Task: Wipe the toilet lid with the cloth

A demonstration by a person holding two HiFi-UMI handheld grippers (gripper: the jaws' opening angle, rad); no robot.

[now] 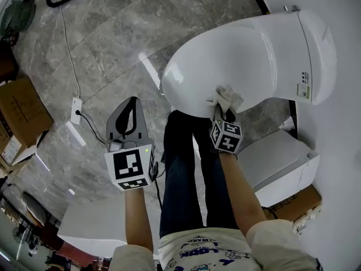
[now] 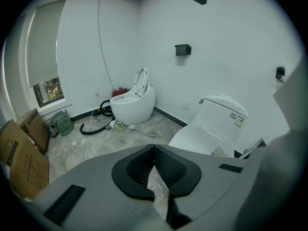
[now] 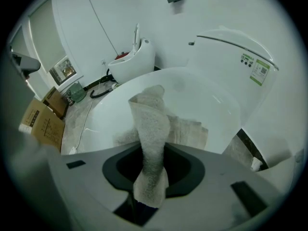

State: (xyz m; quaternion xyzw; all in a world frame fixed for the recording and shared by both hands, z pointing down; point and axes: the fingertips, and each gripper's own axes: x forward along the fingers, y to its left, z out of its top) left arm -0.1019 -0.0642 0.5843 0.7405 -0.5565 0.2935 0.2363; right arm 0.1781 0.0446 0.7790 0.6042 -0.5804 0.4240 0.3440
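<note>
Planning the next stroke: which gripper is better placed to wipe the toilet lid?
Right. The right gripper holds the beige terry cloth on the white toilet lid; the left gripper hangs shut and empty.

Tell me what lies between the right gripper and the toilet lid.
The cloth: the right gripper pinches it between its jaws, and its far end lies spread on the toilet lid. The right gripper view shows this best.

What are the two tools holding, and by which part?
Right tool pinches the beige fluffy cloth by a bunched-up fold; left tool holds nothing.
</note>
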